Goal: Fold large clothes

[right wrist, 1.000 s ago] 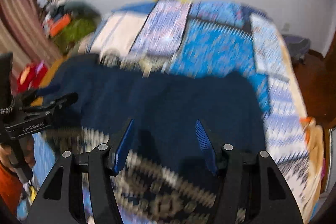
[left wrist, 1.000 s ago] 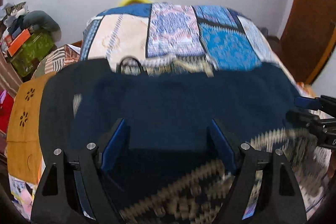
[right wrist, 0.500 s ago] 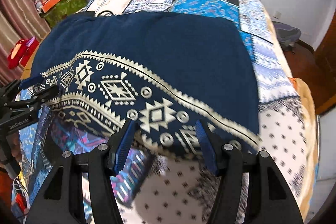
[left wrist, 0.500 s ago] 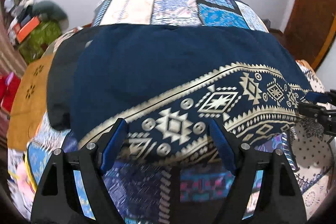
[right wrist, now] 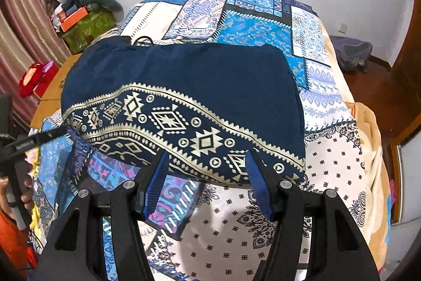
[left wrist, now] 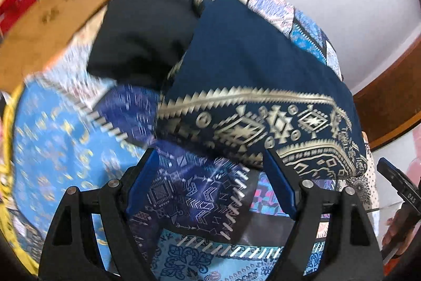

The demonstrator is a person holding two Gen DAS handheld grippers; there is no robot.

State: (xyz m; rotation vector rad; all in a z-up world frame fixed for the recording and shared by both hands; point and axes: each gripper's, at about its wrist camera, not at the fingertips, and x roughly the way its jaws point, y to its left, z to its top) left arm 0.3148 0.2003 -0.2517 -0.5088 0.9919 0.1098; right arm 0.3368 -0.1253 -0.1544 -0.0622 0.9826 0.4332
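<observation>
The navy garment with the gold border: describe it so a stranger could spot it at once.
Start at the patchwork bedspread covering the bed. Across its middle lies a folded navy garment, its near edge just beyond the open right hand-held gripper. Unlike the busy blue and white patches around it, it is plain dark navy with one band of gold geometric diamonds along the near edge.

Both wrist views over garment [right wrist: 184,86]

Motion-blurred blue patchwork bedspread [left wrist: 60,138] at left, black garment's [left wrist: 147,25] far edge smeared, orange-sleeved hand [right wrist: 15,202] cut by frame edge
</observation>
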